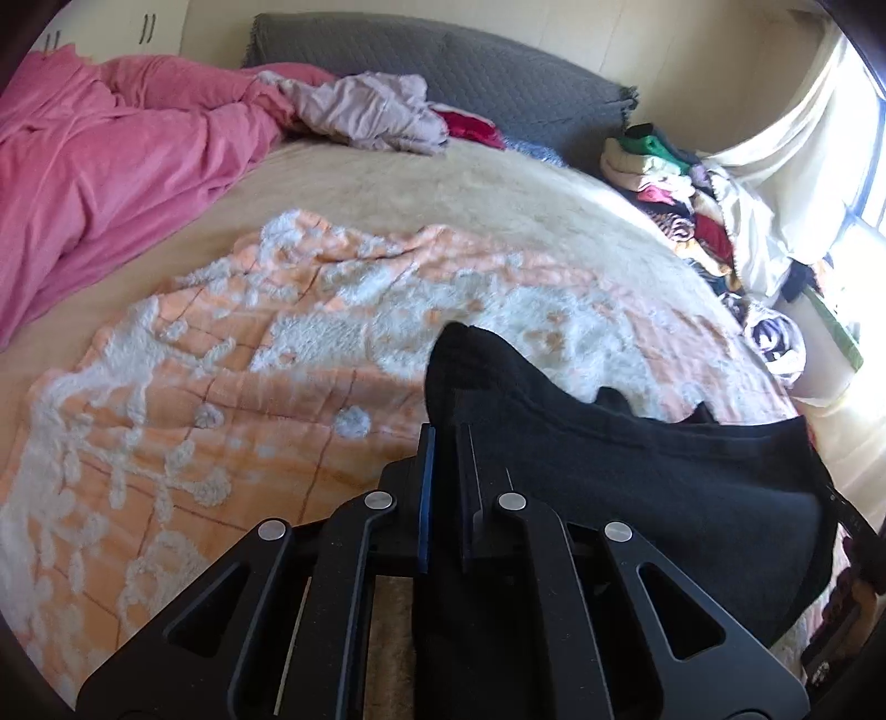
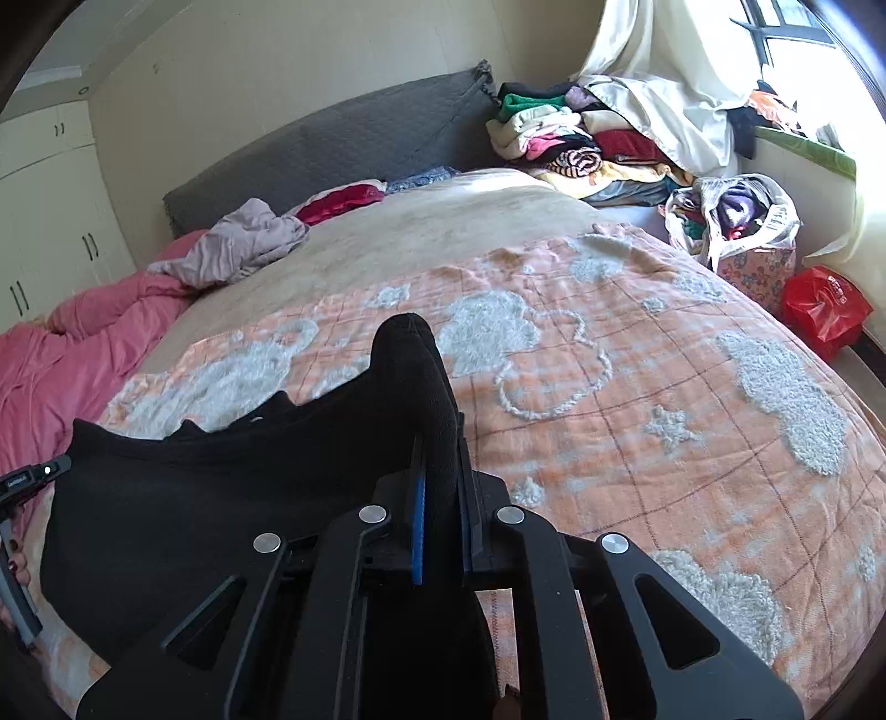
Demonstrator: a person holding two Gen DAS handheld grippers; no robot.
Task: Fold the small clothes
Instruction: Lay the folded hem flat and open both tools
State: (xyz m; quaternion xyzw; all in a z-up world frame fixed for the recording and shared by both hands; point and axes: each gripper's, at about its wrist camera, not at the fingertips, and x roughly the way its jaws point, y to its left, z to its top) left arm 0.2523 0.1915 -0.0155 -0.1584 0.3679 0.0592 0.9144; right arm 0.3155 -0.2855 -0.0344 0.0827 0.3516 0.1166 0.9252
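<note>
A wide bed [image 2: 421,232] is filling the room, with an orange and white tufted blanket [image 2: 637,360] lying across its near half. A grey quilted headboard [image 2: 332,149] is leaning against the cream wall [image 2: 277,61]. White cupboard doors [image 2: 50,221] are standing at the left. Sunlight is pouring through the window [image 2: 803,33], washing out the pale curtain [image 2: 664,72] hanging beside it.
</note>
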